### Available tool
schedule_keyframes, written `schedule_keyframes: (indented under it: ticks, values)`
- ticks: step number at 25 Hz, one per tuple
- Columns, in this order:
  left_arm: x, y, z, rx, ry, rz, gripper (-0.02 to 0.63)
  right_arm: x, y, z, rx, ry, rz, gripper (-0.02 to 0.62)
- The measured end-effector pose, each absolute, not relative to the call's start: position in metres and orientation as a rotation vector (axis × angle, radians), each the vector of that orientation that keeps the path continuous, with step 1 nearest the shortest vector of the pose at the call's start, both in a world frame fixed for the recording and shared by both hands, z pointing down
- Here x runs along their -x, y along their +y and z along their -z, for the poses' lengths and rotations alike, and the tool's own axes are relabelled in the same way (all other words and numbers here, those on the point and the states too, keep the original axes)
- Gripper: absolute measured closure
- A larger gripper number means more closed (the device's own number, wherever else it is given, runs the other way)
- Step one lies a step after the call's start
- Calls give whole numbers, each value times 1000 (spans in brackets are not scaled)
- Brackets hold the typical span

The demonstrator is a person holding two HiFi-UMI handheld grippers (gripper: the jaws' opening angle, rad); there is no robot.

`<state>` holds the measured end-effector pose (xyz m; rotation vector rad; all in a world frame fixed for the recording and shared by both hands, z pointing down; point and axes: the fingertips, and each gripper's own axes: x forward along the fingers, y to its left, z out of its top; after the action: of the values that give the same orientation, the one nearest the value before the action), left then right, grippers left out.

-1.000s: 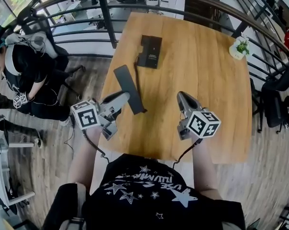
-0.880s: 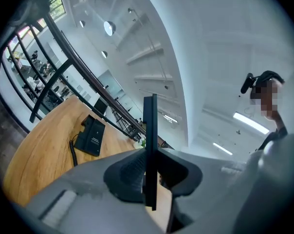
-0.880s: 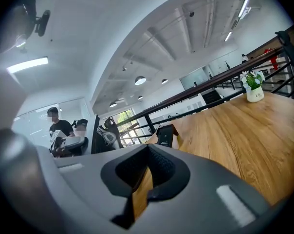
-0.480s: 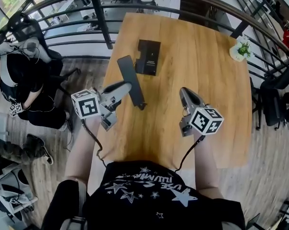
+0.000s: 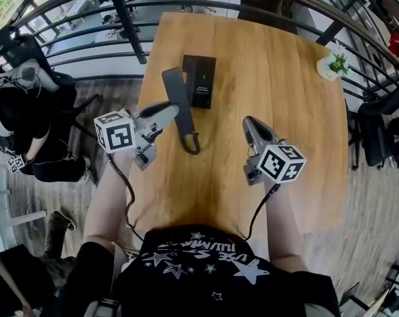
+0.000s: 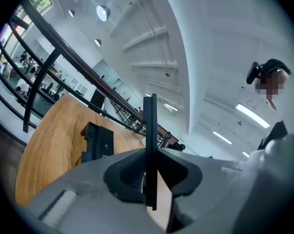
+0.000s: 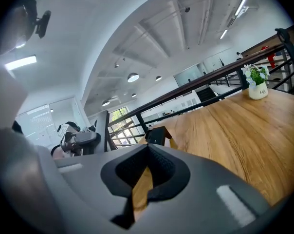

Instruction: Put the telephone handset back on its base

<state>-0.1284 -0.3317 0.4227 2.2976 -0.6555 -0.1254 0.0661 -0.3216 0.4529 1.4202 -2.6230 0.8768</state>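
My left gripper is shut on the black telephone handset and holds it lifted off the wooden table, just left of the black base. In the left gripper view the handset stands edge-on, pinched between the pads, with the base lying beyond it to the left. A dark cord curls from the handset's near end over the tabletop. My right gripper hovers over the table's near middle, shut, with nothing between its fingers; its view shows the base ahead.
A small white pot with a green plant stands at the table's far right corner. A dark curved railing runs behind the table. A person in black sits on the floor level to the left.
My left gripper has carried the handset forward and to the right, from the table's left edge to beside the base. The right gripper has barely moved.
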Motion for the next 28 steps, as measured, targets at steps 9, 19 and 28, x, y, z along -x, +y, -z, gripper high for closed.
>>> schedule_keyframes:
  ticks: [9,19,28]
  values:
    - [128,-388,-456,-2319,-636,13,531,-53,-359,-485,-1401,-2589,-949,597]
    - [133,-438,-501,-2315,-593,-86,531,-53,-388,-522,-1407,-2538,-1014,597]
    - [125,-476,-533,-2265,-497,-141,531,-61,-399,-546,-1442,-2484,-1069,597]
